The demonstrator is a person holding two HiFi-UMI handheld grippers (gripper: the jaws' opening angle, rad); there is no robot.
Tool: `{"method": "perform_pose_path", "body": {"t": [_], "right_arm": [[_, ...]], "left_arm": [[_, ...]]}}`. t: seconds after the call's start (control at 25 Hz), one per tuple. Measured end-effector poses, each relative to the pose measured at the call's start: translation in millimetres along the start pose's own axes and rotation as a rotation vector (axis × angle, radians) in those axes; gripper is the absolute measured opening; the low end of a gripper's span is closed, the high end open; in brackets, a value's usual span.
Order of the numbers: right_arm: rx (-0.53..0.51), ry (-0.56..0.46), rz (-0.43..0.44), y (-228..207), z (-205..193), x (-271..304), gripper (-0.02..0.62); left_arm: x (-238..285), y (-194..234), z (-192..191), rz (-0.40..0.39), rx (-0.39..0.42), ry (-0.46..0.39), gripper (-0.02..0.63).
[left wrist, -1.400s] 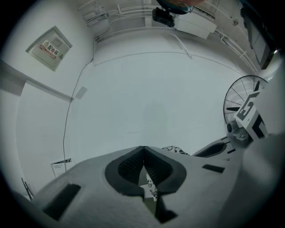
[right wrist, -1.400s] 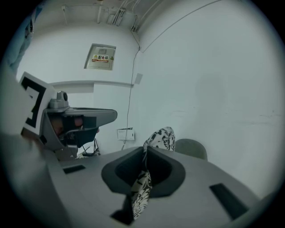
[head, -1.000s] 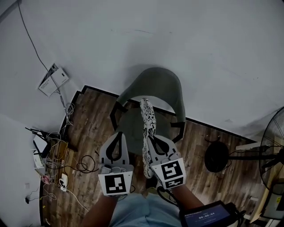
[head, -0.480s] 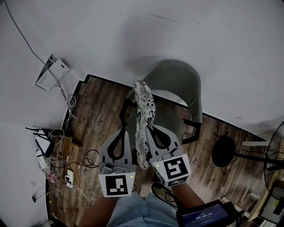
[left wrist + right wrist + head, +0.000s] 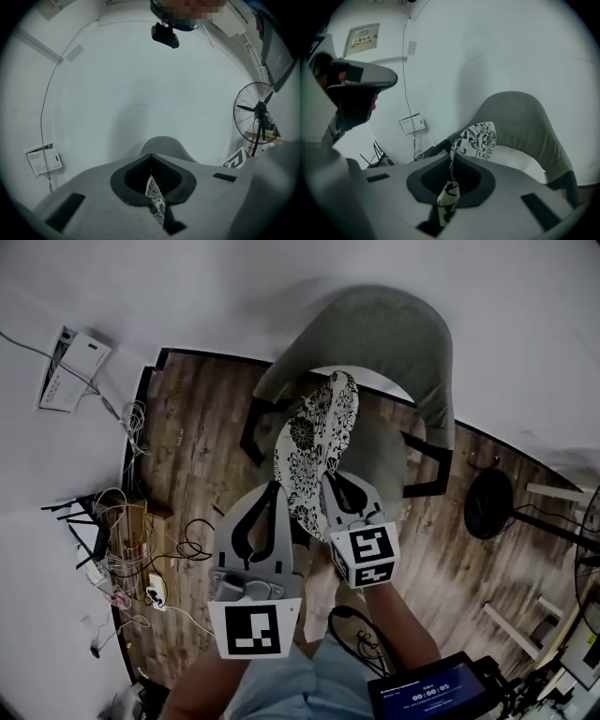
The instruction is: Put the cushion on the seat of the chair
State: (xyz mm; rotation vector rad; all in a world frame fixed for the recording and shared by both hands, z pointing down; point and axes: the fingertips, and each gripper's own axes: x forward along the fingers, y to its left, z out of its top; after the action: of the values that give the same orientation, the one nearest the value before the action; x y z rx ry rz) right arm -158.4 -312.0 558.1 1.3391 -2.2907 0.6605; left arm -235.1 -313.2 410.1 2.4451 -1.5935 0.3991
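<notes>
Head view: both grippers hold the flowery cushion (image 5: 314, 442) over the grey chair (image 5: 394, 329).
The left gripper (image 5: 274, 488) and right gripper (image 5: 330, 480) pinch its near edge tight. It stood on edge before; now it tips flatter, mid-frame over the seat (image 5: 380, 456).

Sparse workroom: tangled cables (image 5: 122, 549), pedestal fan (image 5: 256, 112), wood floor (image 5: 197, 446).
</notes>
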Motion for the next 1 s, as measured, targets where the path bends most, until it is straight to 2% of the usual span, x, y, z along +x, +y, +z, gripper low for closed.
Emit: {"method": "perform_pose_path", "body": {"t": [0.2, 0.52, 1.0], "right_arm": [[-0.022, 0.018, 0.005, 4, 0, 5, 0.025], [-0.106, -0.075, 0.098, 51, 50, 5, 0.026], [-0.012, 0.014, -0.027, -20, -8, -4, 0.031]], "left_arm": [[5, 3, -4, -0.007, -0.005, 0.009, 0.009], [-4, 5, 8, 0.001, -0.011, -0.011, 0.009], [12, -32, -13, -0.076, -0.01, 0.023, 0.009]]}}
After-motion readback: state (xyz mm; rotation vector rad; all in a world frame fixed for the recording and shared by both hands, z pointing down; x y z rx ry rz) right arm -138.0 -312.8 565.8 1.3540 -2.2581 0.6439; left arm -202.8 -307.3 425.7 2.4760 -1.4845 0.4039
